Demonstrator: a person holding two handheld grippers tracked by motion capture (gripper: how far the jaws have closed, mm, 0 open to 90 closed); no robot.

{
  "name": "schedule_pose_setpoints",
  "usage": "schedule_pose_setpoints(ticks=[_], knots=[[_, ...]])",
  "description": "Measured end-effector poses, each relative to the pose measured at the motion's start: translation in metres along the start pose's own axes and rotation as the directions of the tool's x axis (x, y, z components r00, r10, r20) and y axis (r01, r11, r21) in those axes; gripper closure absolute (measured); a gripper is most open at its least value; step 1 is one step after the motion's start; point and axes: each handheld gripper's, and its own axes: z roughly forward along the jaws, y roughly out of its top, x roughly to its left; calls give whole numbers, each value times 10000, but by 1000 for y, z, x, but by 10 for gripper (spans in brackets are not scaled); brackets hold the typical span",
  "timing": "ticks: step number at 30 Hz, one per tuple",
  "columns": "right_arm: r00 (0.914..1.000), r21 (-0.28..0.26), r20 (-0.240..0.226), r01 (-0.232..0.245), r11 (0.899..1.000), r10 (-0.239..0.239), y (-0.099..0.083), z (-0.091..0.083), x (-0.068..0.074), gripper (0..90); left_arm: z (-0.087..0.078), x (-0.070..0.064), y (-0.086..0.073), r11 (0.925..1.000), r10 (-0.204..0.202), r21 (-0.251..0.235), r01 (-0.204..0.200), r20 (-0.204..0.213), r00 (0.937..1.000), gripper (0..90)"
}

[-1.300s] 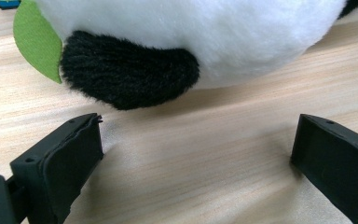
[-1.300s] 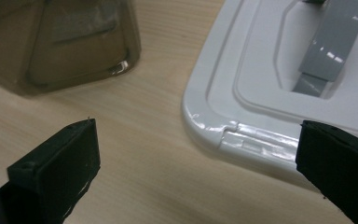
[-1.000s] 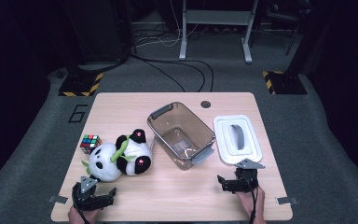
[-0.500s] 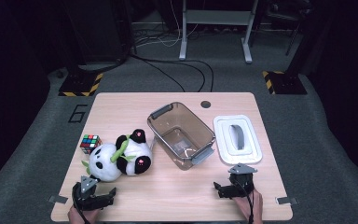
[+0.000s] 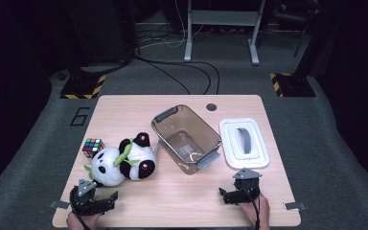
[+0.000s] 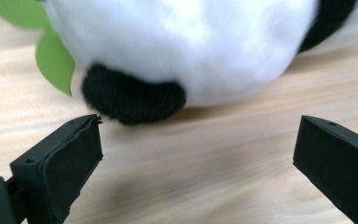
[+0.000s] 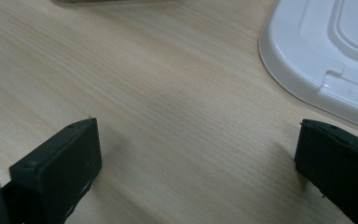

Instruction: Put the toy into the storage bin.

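A plush panda [image 5: 122,161] with green leaves lies on the wooden table [image 5: 182,191], left of centre. My left gripper [image 5: 92,200] sits at the front left, just below the panda, with its jaws wide open and nothing between them; the panda [image 6: 182,46] looms close ahead of them. At the front right my right gripper [image 5: 237,190] rests open over bare wood [image 7: 177,121], below a white lid [image 5: 244,143]. The lid's edge [image 7: 326,51] shows at the upper right of the right gripper view. A clear brown tub [image 5: 187,139] stands mid-table.
A colour cube [image 5: 93,146] sits left of the panda. The table has a round cable hole [image 5: 212,107] near its back edge. Beyond the table are cables, a metal stand and yellow-black floor markers. Hands hold both grippers at the front edge.
The right gripper has shifted a little left and toward the front edge. The left gripper has barely moved. The objects lie as before.
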Motion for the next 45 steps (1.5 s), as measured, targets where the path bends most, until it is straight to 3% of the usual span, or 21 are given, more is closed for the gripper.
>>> schedule_pose_setpoints(ticks=[7,13,21,31,38,39,42,45], knots=[[10000,-9,24,-8,10000,8,0,0,0,0,-12,-3,21,10000,-4,5,4,217,9998,1],[10000,-22,5,-10,10000,10,0,0,0,0,-24,-9,53,9994,230,-272,-217,487,9985,0],[10000,-52,-21,-25,10000,25,0,0,0,2,-25,-15,84,9974,501,-558,-463,687,9964,0],[10000,-150,46,-4,9999,5,-1,0,-1,11,-8,-28,123,9943,895,-644,-845,803,9927,0],[10000,-154,38,-53,9999,54,-1,0,-1,15,18,-36,142,9950,999,-142,-990,832,9915,7],[10000,-159,59,-46,9999,47,-1,0,0,17,26,-37,144,9960,896,-45,-895,806,9927,34],[10000,-156,74,-46,9999,47,-1,0,0,17,34,-37,145,9967,796,91,-806,757,9939,73],[9999,-163,116,-56,9999,58,-1,-1,0,20,41,-36,145,9969,701,315,-719,543,9961,167]])
